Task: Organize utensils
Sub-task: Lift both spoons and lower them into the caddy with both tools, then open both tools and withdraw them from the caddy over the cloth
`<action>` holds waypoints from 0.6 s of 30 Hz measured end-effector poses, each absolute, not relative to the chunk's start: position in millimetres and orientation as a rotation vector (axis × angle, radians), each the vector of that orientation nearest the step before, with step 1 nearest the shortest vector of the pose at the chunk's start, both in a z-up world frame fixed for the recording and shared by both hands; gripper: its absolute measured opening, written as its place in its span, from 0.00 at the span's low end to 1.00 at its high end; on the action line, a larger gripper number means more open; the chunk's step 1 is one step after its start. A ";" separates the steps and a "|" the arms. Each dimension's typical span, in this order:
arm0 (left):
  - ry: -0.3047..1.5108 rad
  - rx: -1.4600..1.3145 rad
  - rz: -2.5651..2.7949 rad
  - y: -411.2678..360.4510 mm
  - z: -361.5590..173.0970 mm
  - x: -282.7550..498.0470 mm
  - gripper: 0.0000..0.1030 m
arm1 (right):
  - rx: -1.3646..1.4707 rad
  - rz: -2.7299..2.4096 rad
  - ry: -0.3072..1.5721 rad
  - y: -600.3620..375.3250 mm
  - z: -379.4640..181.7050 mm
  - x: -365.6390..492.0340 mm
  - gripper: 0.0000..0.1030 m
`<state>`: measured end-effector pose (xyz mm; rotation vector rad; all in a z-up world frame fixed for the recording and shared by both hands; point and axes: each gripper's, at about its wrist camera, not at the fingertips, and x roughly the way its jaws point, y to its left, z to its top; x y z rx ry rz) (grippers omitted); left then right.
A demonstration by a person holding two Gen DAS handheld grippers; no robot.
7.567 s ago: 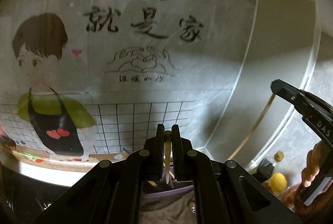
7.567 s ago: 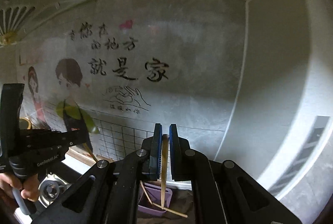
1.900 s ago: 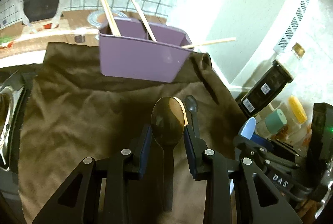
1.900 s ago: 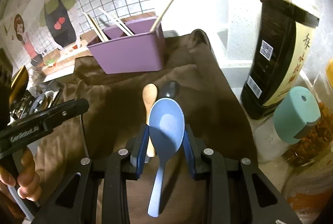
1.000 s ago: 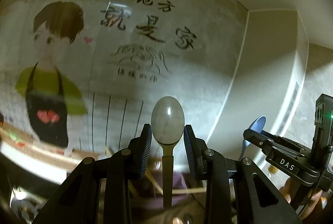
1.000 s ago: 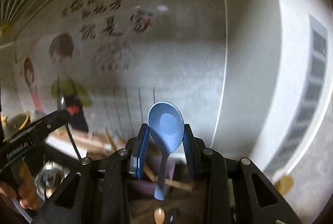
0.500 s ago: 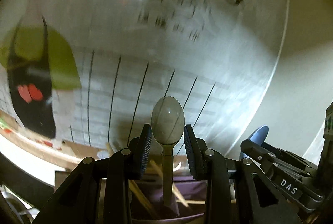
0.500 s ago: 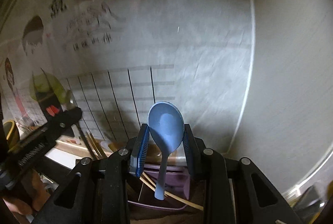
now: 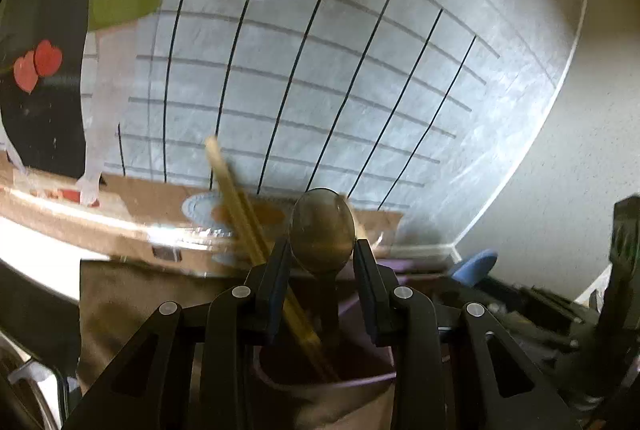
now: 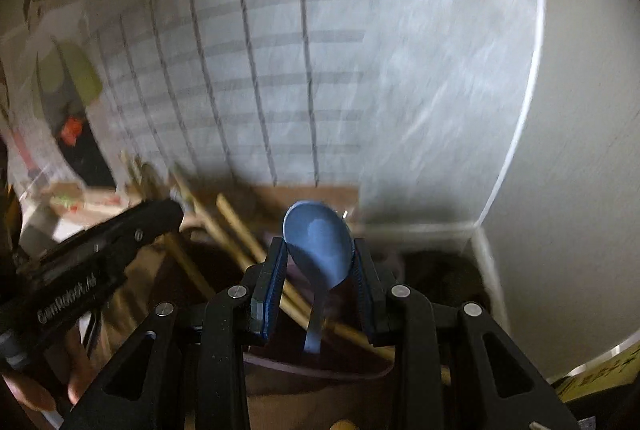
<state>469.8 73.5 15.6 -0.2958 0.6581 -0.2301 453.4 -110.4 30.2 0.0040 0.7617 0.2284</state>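
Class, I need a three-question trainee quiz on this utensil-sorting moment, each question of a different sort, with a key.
1. True or false: the left hand-held gripper is shut on the dark spoon.
2. Multiple choice: the spoon in the right hand-held gripper is A) red, B) blue, C) white.
3. Fill in: below both grippers stands the purple ____, with wooden chopsticks leaning in it.

Key: 1 true. 2 B, the blue spoon, held bowl up and handle down. 3 holder.
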 end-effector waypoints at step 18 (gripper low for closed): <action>0.630 -0.204 -0.146 61.1 67.9 400.0 0.33 | -0.012 0.237 0.684 -140.8 76.6 377.1 0.38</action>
